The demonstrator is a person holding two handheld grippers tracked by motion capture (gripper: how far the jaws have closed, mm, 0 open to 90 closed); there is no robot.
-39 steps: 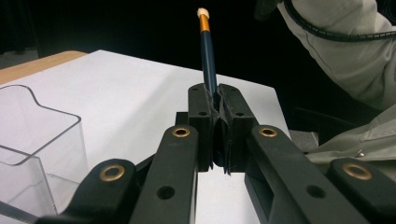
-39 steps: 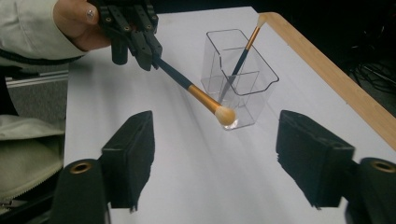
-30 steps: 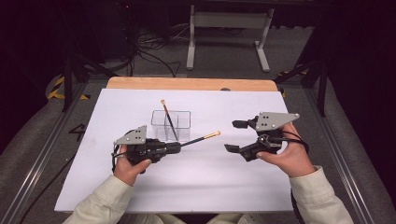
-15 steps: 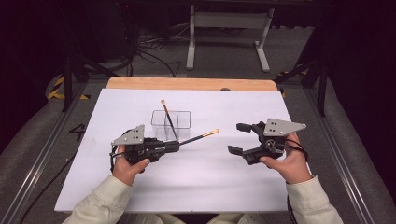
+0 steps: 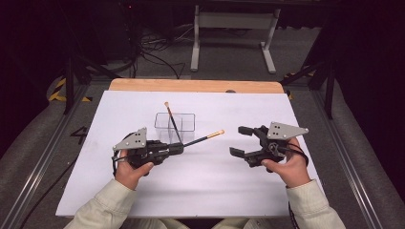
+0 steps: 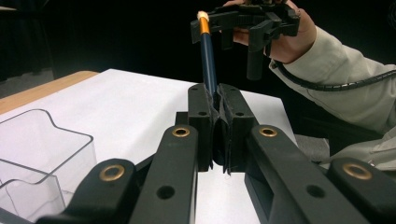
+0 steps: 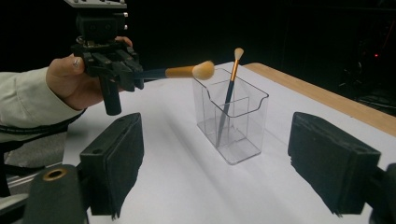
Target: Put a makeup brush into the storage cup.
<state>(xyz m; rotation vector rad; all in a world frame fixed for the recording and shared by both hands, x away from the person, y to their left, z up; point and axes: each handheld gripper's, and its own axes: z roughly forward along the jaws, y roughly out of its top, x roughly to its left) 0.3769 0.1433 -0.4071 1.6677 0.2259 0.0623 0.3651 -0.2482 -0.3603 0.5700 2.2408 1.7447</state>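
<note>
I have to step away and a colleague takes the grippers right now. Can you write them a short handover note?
Left gripper: shut on the handle of a makeup brush, held roughly level, bristle tip toward the right gripper.
Right gripper: open, nothing between its jaws, apart from the brush.
Clear organizer box stands upright on the white table sheet, behind the left gripper.
Done: a second brush already leans in the box, bristles up.
Left: probably getting the held brush into the box, perhaps via the right gripper.
</note>
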